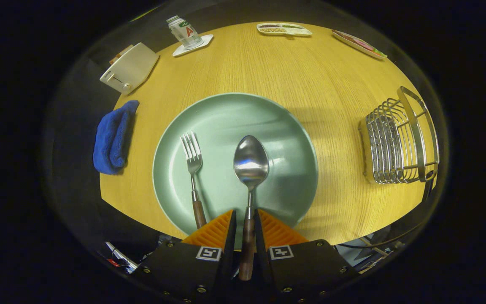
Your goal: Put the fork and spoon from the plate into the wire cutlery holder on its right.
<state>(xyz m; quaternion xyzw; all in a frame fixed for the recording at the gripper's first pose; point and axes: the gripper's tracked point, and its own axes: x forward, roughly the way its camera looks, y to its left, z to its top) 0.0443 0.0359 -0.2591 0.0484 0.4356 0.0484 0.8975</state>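
A pale green plate (pixel 276 126) lies on the wooden table just ahead of my fingers. My gripper (pixel 245 217) is shut on the spoon (pixel 250 162) by its dark wooden handle, and the steel bowl of the spoon points forward over the plate. To the left of the spoon the fork (pixel 192 169) rests on the plate, tines pointing away, its wooden handle reaching the plate's near rim beside my left finger. The wire cutlery holder (pixel 399 143) stands on the table to the right of the plate.
A folded blue cloth (pixel 114 137) hangs at the table's left edge. Beyond it sit a white toaster (pixel 129 67) and a can (pixel 185 31) on a white coaster. Two flat trays (pixel 284 28) (pixel 359 43) lie at the far edge.
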